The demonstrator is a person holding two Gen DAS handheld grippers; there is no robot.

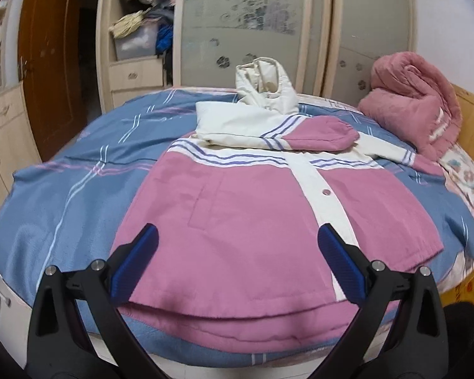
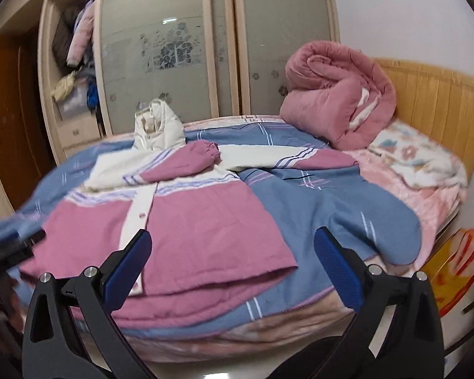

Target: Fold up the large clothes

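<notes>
Your pink-and-cream padded hooded jacket (image 1: pixel 237 221) lies front-up on the blue striped bedspread (image 1: pixel 63 189), one sleeve folded across its chest. Both the left gripper (image 1: pixel 237 262) and right gripper (image 2: pixel 232 265) gape empty above its hem. It looks soft, bulky, probably light; pinch the outstretched sleeve's cuff (image 2: pixel 328 158).

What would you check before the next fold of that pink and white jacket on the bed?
1. Left gripper open, nothing between its fingers: ok.
2. Right gripper open and empty: ok.
3. Jacket lying flat, front up, on the blue blanket: ok.
4. One sleeve already folded across the chest: ok.
5. Other sleeve folded in: not ok, it lies stretched out to the side.
6. Rolled pink quilt clear of the jacket: ok.
</notes>
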